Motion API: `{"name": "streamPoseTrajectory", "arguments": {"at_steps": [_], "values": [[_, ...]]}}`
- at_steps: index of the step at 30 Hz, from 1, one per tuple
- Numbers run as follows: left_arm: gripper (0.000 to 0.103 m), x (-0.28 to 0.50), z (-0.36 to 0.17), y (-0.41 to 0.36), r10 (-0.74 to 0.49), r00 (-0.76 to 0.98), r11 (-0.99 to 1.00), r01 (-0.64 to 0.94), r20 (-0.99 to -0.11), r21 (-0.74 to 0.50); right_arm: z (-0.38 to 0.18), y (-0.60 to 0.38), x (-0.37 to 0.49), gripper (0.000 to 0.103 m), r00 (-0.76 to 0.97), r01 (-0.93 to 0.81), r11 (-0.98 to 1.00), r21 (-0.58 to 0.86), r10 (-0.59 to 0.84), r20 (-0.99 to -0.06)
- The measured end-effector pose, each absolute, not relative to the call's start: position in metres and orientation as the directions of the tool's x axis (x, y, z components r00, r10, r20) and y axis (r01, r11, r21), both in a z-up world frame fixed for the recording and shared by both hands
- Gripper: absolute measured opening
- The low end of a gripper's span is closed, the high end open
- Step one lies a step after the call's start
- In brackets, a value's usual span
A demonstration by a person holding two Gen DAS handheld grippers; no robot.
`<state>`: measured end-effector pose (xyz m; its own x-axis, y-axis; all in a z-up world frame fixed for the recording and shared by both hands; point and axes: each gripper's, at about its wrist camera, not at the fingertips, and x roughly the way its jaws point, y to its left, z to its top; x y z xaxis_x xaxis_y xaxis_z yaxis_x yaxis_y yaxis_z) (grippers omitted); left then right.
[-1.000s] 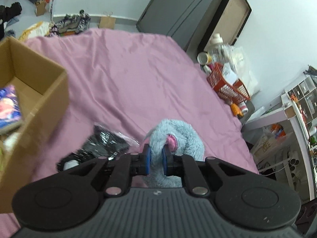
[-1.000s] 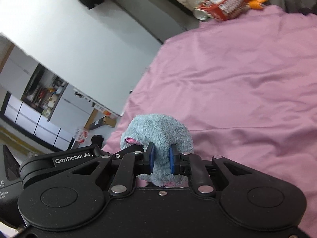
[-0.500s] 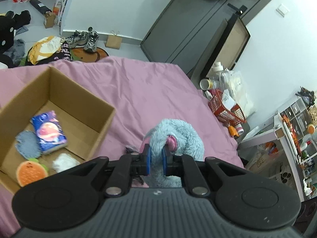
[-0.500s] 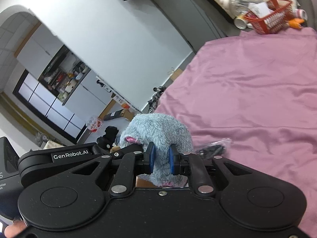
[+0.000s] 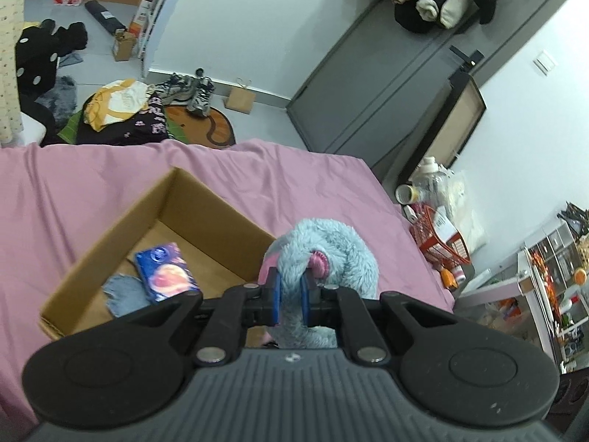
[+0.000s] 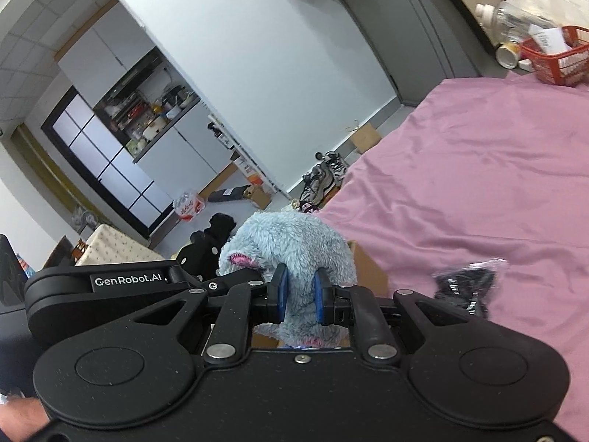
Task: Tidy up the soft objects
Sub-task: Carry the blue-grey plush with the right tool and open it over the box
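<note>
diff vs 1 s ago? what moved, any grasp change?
Both grippers carried the fluffy blue plush toy from over the pink bedsheet toward the open cardboard box, which now sits just ahead of the left gripper. Grasp unchanged: left and right gripper both stay shut on it. Box contents unmoved.

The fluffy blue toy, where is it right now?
The fluffy blue toy is off the pink bedsheet, pinched by both the left gripper and the right gripper, at the near right edge of the cardboard box.

Pale blue plush toy [image 5: 331, 246] with pink patches — plain brown cardboard box [image 5: 121, 221] — on a pink bedsheet [image 5: 73, 184].
</note>
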<state>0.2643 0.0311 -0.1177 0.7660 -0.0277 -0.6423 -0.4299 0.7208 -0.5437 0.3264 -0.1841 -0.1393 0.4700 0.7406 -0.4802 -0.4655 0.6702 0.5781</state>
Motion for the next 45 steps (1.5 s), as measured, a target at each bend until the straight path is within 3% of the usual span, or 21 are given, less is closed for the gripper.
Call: {"name": "streamPoseTrajectory", "arguments": {"at_steps": [18,27,37,45], "values": [[0.008,0.273,-0.154,0.081,-0.049,0.735,0.662,-0.483,-0.676,-0.573,-0.162,-0.134,0.337,0.016,0.433,-0.454,0.704,0.546,0.710,-0.555],[0.007,0.294,-0.182,0.089,-0.091,0.695,0.630,-0.515,-0.714,-0.581,-0.172,-0.131,0.350,0.026,0.402,-0.407,0.724,0.557,0.690,-0.602],[0.009,0.319,-0.198,0.088,-0.085,0.600,0.679,-0.550,-0.796,-0.487,-0.173,-0.151,0.362,0.026,0.380,-0.352,0.737,0.577,0.676,-0.631],[0.018,0.317,-0.183,0.081,-0.038,0.579,0.716,-0.553,-0.814,-0.427,-0.174,-0.156,0.365,0.027,0.356,-0.337,0.747,0.573,0.664,-0.657]]}}
